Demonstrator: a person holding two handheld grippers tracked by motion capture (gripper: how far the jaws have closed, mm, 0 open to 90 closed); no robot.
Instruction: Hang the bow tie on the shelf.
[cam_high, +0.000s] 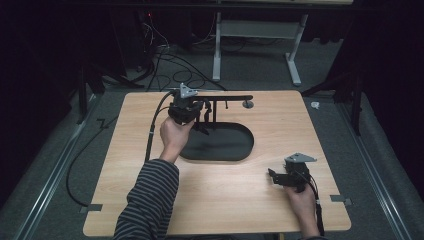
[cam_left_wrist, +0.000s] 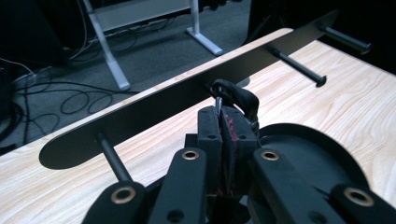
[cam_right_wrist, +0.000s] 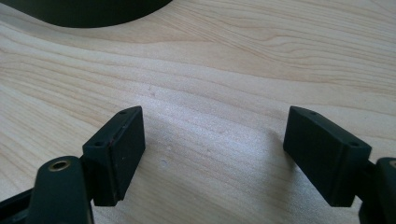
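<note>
Left gripper view: small black loop (cam_left_wrist: 236, 95), centre frame, pinched by left gripper (cam_left_wrist: 223, 123) just below rack bar (cam_left_wrist: 154, 109) | judged light, limp; hold near its top | right gripper (cam_high: 274, 176) lower right in high view, jaws apart, empty, over table (cam_high: 280, 125).

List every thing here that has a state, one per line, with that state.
left gripper: shut on a small black looped item, raised beside the rack's bar.
black looped item: pinched between the jaws, off the table.
right gripper: open, holding nothing, low over the bare table.
rack: upright on its oval base; the pegs in view are bare.
</note>
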